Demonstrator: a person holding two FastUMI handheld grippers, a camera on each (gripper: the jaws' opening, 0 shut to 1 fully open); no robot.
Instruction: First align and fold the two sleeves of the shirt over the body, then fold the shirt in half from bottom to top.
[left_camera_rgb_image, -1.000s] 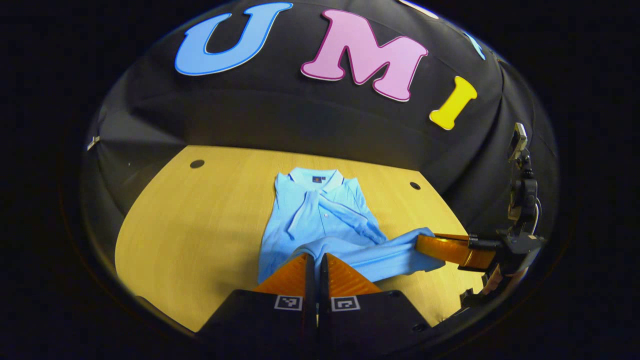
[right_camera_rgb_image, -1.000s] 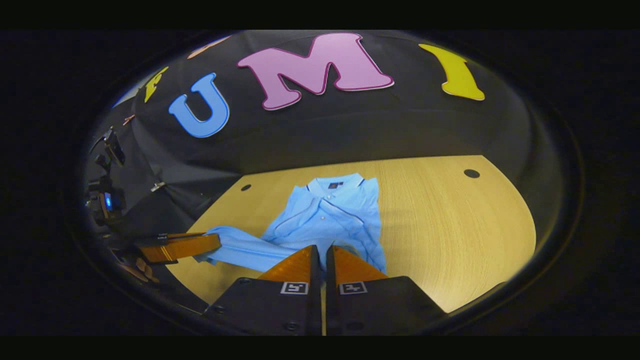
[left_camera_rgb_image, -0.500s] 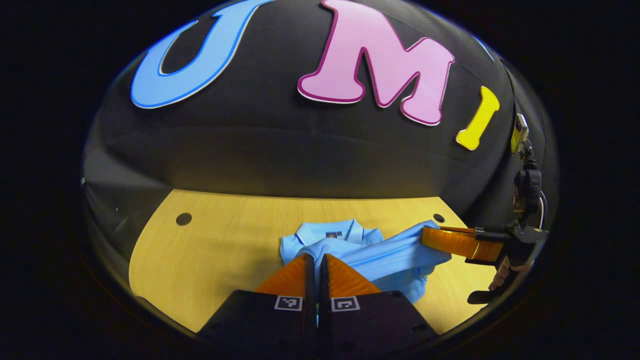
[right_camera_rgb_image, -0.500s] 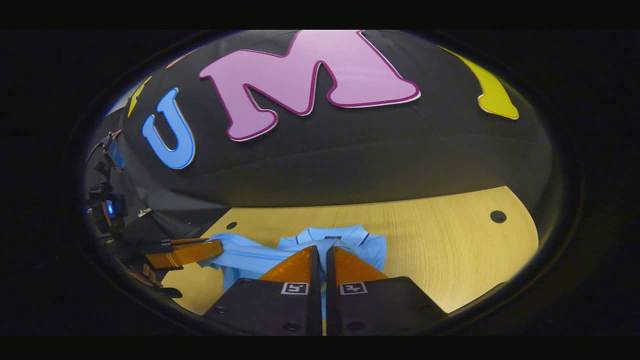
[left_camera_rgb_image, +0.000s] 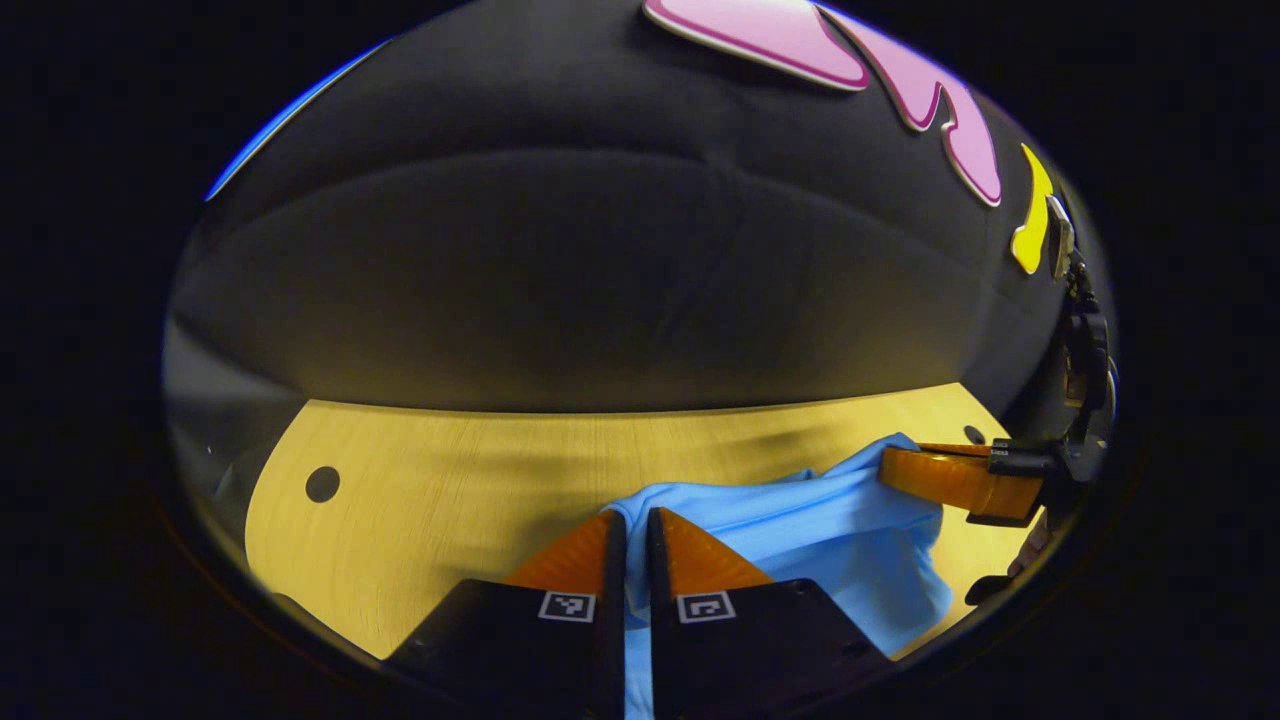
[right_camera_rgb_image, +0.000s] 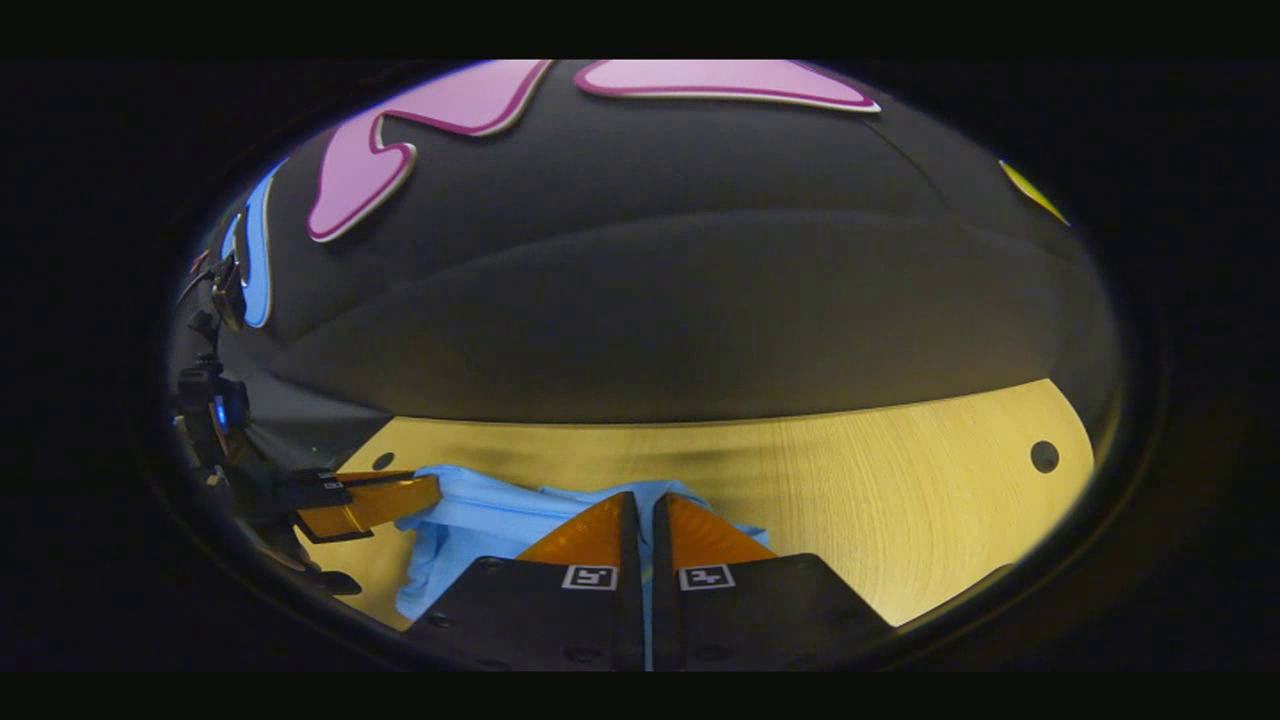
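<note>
Pale yellow wooden desk (left_camera_rgb_image: 450, 470) with fine straight grain, matte and smooth, curved at the near edge, pierced by a small round dark hole (left_camera_rgb_image: 322, 484) toward the left in the left gripper view and another round hole (right_camera_rgb_image: 1044, 457) toward the right in the right gripper view. Behind it, the booth's black cloth wall (left_camera_rgb_image: 600, 270), soft and slightly creased, sagging in broad horizontal folds down to the far edge of the desk.

On the desk, a light blue knit shirt (left_camera_rgb_image: 820, 530), limp and rumpled, bunched low toward the near edge, hem stretched as a taut band between the two claws and lifted off the wood. Soft matte weave, shallow folds running along the stretched edge; the rest hanging down in a loose drape at the right of the left gripper view.

Left claw (left_camera_rgb_image: 628, 520) at the bottom of the left gripper view: wedge-shaped ribbed fingers pressed nearly together, clamped on a thin fold of the blue cloth showing in the narrow slit between them. Right claw (right_camera_rgb_image: 643, 500) likewise pinched tight on the shirt's edge, a sliver of blue visible between the fingers. Same right claw seen farther off at the right of the left gripper view, fingers closed on the cloth's corner, with dark hardware behind it.
</note>
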